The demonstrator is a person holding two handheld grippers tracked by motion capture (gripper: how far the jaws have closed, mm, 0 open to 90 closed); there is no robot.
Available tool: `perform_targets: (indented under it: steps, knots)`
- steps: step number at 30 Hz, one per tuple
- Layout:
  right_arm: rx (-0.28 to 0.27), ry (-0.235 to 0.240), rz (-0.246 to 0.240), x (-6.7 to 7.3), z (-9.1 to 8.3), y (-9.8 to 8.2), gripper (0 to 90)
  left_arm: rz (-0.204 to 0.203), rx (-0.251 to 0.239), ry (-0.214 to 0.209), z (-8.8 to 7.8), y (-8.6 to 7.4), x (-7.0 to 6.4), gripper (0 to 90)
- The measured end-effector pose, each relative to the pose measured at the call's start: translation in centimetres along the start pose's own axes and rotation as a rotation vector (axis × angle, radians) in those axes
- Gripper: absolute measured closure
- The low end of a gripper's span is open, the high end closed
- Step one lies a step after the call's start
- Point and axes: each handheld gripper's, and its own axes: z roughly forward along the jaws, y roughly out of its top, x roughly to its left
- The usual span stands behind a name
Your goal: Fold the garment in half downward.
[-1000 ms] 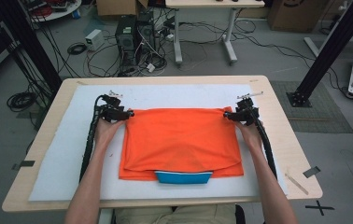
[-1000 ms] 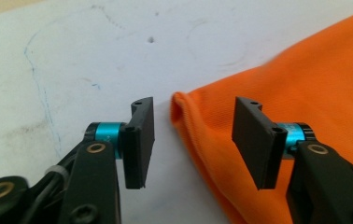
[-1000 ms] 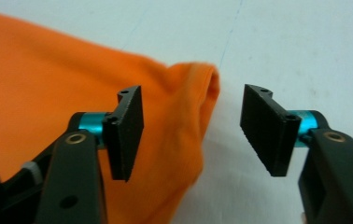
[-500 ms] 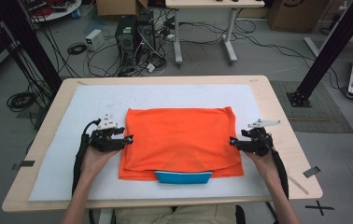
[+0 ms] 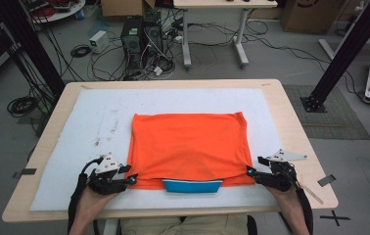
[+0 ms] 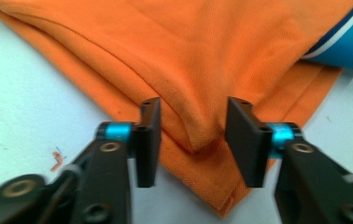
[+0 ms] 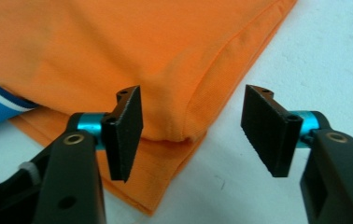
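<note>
High view: the folded orange shirt [image 5: 189, 147] lies mid-frame on the white mat [image 5: 95, 122]. My left gripper [image 5: 130, 180] and right gripper [image 5: 251, 171] now sit at its lower corners, down from the upper corners a second ago.

Left gripper view: my jaws, just closing, straddle a corner fold [image 6: 198, 135] without pressing.

Right gripper view: my jaws stand wide around the corner [image 7: 179, 135], gripping nothing.
</note>
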Motion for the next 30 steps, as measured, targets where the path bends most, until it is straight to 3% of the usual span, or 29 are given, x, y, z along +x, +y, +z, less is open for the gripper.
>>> perform_targets:
  steps: [3, 7, 11, 14, 16, 20, 24, 28, 30]
  knots:
    - [-0.020, 0.003, 0.002, 0.4, -0.2, -0.1, 43.6, -0.008, -0.004, -0.023, 0.2, 0.1, -0.1, 63.7]
    - [-0.016, 0.011, -0.001, 0.3, -0.4, -0.3, 43.8, -0.051, 0.017, -0.040, 0.5, 0.2, -0.2, 71.4]
    - [-0.019, 0.013, 0.010, -0.2, -0.7, -0.6, 46.3, -0.031, 0.004, -0.030, 0.4, 0.2, -0.5, 81.6]
    - [-0.020, 0.030, 0.004, -0.1, -0.9, -0.6, 49.4, -0.027, 0.003, -0.021, 0.3, 0.3, -0.5, 82.4]
    - [-0.006, 0.033, -0.036, 0.4, -0.7, -0.5, 51.0, -0.029, 0.003, -0.020, 0.3, 0.3, -0.5, 82.4]
    - [0.047, -0.002, -0.109, 1.5, 0.2, -0.4, 57.8, -0.020, -0.010, -0.014, 0.0, 0.4, -0.5, 82.3]
    - [0.077, -0.036, -0.142, 1.8, 0.9, -0.4, 69.5, -0.032, -0.026, -0.016, -0.2, 0.4, -0.5, 82.3]
    - [0.067, -0.051, -0.147, 1.7, 0.7, -0.3, 83.8, -0.027, -0.035, -0.011, -0.4, 0.4, -0.5, 82.4]
    - [0.062, -0.047, -0.139, 1.5, 0.5, -0.2, 86.7, -0.028, -0.041, -0.013, -0.5, 0.4, -0.5, 82.5]
